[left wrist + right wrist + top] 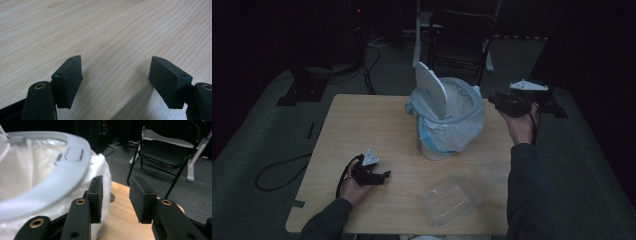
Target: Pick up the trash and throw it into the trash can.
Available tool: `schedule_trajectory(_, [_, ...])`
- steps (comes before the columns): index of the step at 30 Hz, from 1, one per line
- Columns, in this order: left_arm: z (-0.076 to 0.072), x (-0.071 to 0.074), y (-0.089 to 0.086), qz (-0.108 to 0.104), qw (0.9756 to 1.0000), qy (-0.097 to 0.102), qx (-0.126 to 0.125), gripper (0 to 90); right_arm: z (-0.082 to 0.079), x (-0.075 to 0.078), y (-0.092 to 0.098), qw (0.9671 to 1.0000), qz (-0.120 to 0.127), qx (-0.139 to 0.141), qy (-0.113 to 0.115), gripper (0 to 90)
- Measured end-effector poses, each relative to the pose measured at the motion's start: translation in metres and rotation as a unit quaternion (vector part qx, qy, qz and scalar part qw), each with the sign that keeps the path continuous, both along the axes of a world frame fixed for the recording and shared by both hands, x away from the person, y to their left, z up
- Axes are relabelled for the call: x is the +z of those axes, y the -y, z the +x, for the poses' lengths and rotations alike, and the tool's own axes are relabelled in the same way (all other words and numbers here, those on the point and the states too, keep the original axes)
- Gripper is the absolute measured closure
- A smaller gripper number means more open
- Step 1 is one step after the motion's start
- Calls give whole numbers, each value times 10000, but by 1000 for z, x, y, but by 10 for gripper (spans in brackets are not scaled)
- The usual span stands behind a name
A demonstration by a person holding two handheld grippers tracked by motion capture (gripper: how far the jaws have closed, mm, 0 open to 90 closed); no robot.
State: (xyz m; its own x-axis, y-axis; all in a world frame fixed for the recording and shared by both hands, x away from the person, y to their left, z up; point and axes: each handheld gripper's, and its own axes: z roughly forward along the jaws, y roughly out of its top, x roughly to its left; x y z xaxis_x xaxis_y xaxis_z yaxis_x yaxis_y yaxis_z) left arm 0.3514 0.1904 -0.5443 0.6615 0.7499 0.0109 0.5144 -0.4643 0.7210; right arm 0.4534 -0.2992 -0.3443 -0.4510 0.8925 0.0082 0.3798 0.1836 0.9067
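R gripper [493, 101] held just beside rim of lined bin [447, 120], mid-table, lid up; jaws part-open, nothing btwn them. L gripper [384, 176] rests low on wooden table [362, 120], well apart from bin, jaws wide, empty. Clear plastic container [451, 199] near front edge.

Item: small grey plastic waste bin [447, 125] lined with a white bag
Lid: white, raised upright at the rim's left
Pose: upright
Location: wooden table, right of centre, toward the far edge
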Motion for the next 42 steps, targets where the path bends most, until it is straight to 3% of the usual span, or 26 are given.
schedule_trajectory(5, [0, 0, 0, 1, 10000, -1, 5, 280, -7, -14, 4, 9998, -188, -104, -29, 575])
schedule_trajectory(11, [0, 0, 1, 11, 10000, -13, -37, 260, -13, -43, 1, 9986, -491, -101, -174, 546])
schedule_trajectory(20, [-1, 0, 1, 1, 10000, -4, -38, 260, -14, -79, -1, 9980, -446, -108, -438, 522])
schedule_trajectory(23, [-3, 5, 0, -133, 9998, -101, -116, 409, -16, -90, -1, 9975, -471, -103, -517, 519])
schedule_trajectory(29, [-13, 21, 12, -406, 9978, 101, -512, 528, -19, -115, 1, 9958, -506, -161, -743, 516])
schedule_trajectory(33, [-17, 31, 21, -689, 9943, 84, -805, 555, -21, -127, -1, 9947, -585, -150, -835, 512])
schedule_trajectory(36, [-20, 39, 32, -902, 9900, 94, -1077, 622, -22, -137, -2, 9933, -653, -145, -938, 509])
schedule_trajectory(37, [-20, 39, 32, -902, 9900, 94, -1077, 631, -22, -137, -2, 9933, -653, -145, -938, 509])
schedule_trajectory(38, [-23, 45, 41, -1045, 9864, 121, -1260, 631, -22, -140, -3, 9928, -669, -146, -984, 509])
schedule_trajectory(42, [-27, 52, 59, -1239, 9786, 11, -1646, 645, -23, -151, -2, 9914, -659, -161, -1117, 508])
